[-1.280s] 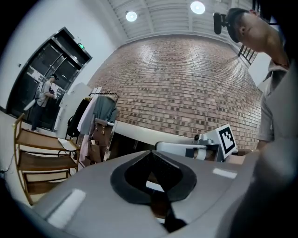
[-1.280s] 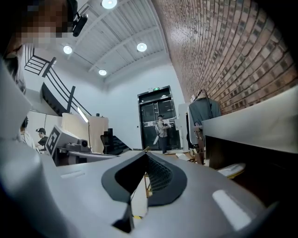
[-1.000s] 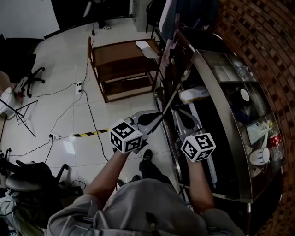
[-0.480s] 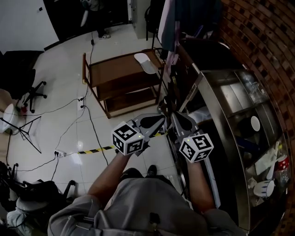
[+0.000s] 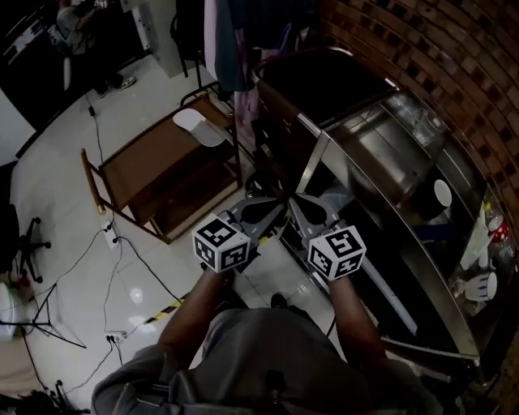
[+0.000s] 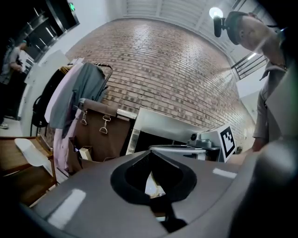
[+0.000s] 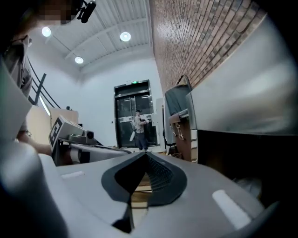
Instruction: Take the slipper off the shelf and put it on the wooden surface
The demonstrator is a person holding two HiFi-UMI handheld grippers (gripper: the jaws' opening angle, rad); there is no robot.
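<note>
A white slipper (image 5: 200, 127) lies on the corner of the low wooden table (image 5: 150, 166); the left gripper view shows the same slipper (image 6: 29, 153) at far left. My left gripper (image 5: 274, 212) and right gripper (image 5: 302, 209) hover side by side, tips close together, in front of the metal shelf (image 5: 381, 150). Each has its jaws shut with nothing held. A pale shape (image 5: 332, 194) lies on the shelf's lower level just past the right gripper, mostly hidden. In the left gripper view the pads (image 6: 139, 174) meet at their tips; the right gripper view shows its pads (image 7: 160, 179) meeting likewise.
Clothes (image 5: 235, 49) hang on a rack beside a dark brown cabinet (image 5: 324, 85). Cups and bottles (image 5: 478, 284) sit on the shelf's right end. Cables (image 5: 105, 243) and striped tape cross the tiled floor. A person (image 5: 77, 20) stands far back by the doors.
Both grippers have moved level towards the metal shelf, still shut and side by side. The view has swung, so the wooden table now sits further left.
</note>
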